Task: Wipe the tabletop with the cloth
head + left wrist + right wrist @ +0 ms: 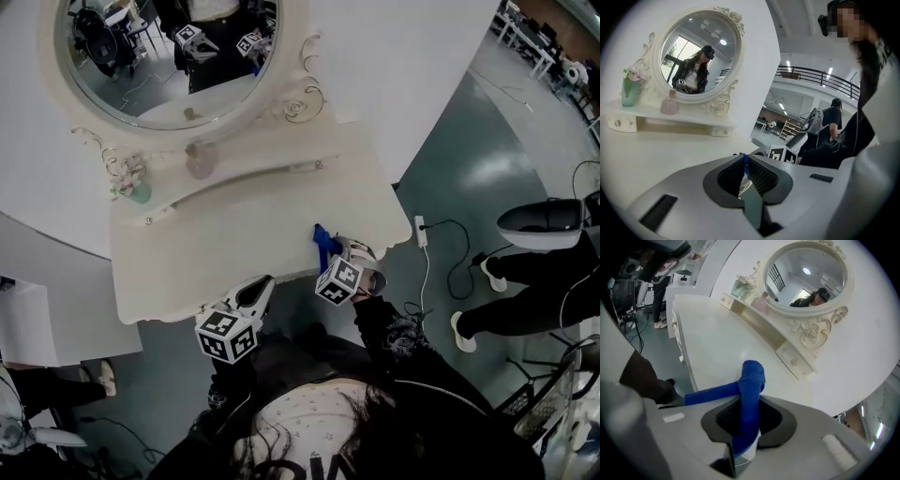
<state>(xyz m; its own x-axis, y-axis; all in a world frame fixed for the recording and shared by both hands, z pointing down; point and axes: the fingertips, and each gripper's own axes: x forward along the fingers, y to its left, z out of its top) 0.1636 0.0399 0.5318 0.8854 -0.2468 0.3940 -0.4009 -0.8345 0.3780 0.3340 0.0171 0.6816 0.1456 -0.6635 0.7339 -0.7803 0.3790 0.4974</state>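
At the tabletop (234, 230) edge, right gripper (749, 414) pinches blue cloth (751, 380); left gripper (746, 174) is pressed together.

Left gripper (745, 164) jaws closed to a slit. Ahead-left: ornate oval mirror (701, 51), pink bottle (669, 103) below it.

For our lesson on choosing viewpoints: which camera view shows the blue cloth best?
The right gripper view: the blue cloth fills the centre, clamped in the right gripper. The head view shows only a small blue patch at the front edge of the tabletop; the left gripper view, just a thin blue sliver past its jaws.
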